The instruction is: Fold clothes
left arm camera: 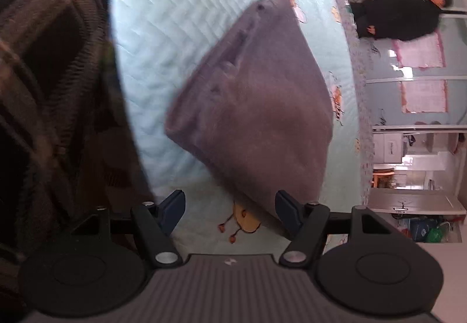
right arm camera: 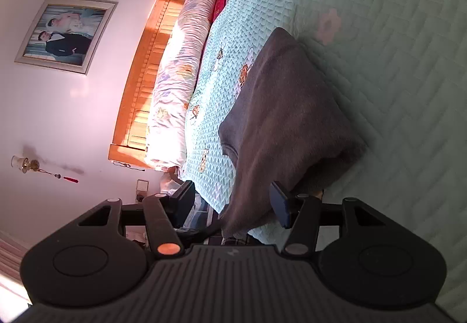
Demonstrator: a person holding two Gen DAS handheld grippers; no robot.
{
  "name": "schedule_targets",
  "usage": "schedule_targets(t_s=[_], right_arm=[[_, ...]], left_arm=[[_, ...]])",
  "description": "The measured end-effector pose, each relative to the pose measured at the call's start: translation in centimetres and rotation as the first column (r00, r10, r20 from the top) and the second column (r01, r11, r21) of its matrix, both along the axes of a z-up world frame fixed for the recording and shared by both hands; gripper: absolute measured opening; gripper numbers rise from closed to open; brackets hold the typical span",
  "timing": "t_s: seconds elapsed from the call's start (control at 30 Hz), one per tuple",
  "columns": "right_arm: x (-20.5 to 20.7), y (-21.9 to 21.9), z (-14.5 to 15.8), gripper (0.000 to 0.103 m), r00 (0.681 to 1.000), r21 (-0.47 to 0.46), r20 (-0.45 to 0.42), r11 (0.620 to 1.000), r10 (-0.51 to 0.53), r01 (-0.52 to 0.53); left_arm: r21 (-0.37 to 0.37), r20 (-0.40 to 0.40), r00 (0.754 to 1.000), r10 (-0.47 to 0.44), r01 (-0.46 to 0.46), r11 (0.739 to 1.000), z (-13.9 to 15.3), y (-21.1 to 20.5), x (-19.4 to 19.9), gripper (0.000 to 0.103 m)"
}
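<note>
Grey folded garment (left arm camera: 251,107) lies on the teal quilted bed (left arm camera: 163,31), near its edge. Left hand-held gripper (left arm camera: 230,210) released, jaws spread, nothing between them, just off the garment's corner. Right hand-held gripper (right arm camera: 233,203) also spread wide, one finger (right arm camera: 280,204) beside the garment (right arm camera: 286,118) edge, not gripping.

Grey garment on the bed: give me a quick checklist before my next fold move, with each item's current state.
1. Left hand-held gripper open and empty: ok.
2. Right hand-held gripper open and empty: ok.
3. Grey garment lying on the quilt, already folded over: ok.
4. Garment fully on the bed: not ok; in the right wrist view its near end hangs over the quilt's edge.
5. Fold edges aligned: cannot tell, left view is blurred.
6. Plaid fabric clear of the garment: ok.
</note>
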State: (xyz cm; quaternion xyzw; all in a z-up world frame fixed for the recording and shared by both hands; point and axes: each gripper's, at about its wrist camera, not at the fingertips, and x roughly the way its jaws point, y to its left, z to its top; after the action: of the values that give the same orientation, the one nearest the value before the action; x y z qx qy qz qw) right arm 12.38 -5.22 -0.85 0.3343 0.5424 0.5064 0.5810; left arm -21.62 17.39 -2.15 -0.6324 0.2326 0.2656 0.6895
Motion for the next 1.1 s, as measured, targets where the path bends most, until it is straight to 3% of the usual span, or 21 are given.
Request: schedule_targets(t_s=[0.33, 0.4, 0.43, 0.5, 0.53, 0.6, 0.67, 0.77, 0.9, 1.0, 1.1], right_arm=[[0.3, -3.7, 0.0, 0.057, 1.000, -0.020, 0.015, 1.000, -0.022, 0.022], [1.7, -3.1, 1.0, 0.057, 0.998, -0.039, 0.063, 0.999, -0.006, 0.009], [2.7, -1.9, 2.2, 0.057, 0.992, -0.055, 0.124, 0.998, 0.019, -0.012], [4.8, 0.6, 4.9, 0.057, 0.966, -0.092, 0.249, 0.994, 0.074, -0.052], [5.8, 2.3, 6.3, 0.058, 0.938, -0.119, 0.328, 0.990, 0.112, -0.077], [7.6, 6.4, 8.8, 0.067, 0.851, -0.171, 0.484, 0.976, 0.203, -0.136], [9.0, 11.0, 10.8, 0.074, 0.722, -0.220, 0.624, 0.954, 0.298, -0.203], [10.7, 19.2, 11.2, 0.074, 0.550, -0.364, 0.675, 0.871, 0.491, -0.330], [10.9, 29.4, 9.1, 0.074, 0.343, -0.518, 0.625, 0.701, 0.701, -0.490], [9.6, 35.4, 6.1, 0.074, 0.172, -0.601, 0.542, 0.523, 0.822, -0.604], [8.5, 38.1, 2.8, 0.074, 0.040, -0.641, 0.447, 0.351, 0.894, -0.683]], left_arm=[[0.046, -0.025, 0.997, 0.074, -0.073, 0.996, -2.1, -0.4, 2.7, 0.069], [0.040, -0.008, 0.997, 0.070, -0.070, 0.997, -2.4, -0.1, 2.6, 0.060], [0.037, 0.000, 0.998, 0.069, -0.069, 0.997, -2.5, 0.0, 2.6, 0.049], [0.032, 0.017, 0.998, 0.065, -0.066, 0.997, -2.9, 0.3, 2.5, 0.035], [0.029, 0.025, 0.998, 0.063, -0.064, 0.998, -3.0, 0.5, 2.5, 0.029], [0.023, 0.041, 0.997, 0.060, -0.061, 0.998, -3.3, 0.7, 2.4, 0.027], [0.017, 0.058, 0.997, 0.057, -0.058, 0.998, -3.6, 1.0, 2.3, 0.027], [0.008, 0.083, 0.995, 0.052, -0.053, 0.999, -4.1, 1.5, 2.2, 0.034], [-0.036, 0.124, 0.990, 0.063, -0.059, 0.998, -5.4, 1.9, 1.9, 0.036], [-0.045, 0.150, 0.987, 0.050, -0.044, 0.998, -6.0, 2.3, 2.1, 0.036], [-0.046, 0.168, 0.985, 0.035, -0.027, 0.999, -6.3, 2.8, 2.5, 0.036]])
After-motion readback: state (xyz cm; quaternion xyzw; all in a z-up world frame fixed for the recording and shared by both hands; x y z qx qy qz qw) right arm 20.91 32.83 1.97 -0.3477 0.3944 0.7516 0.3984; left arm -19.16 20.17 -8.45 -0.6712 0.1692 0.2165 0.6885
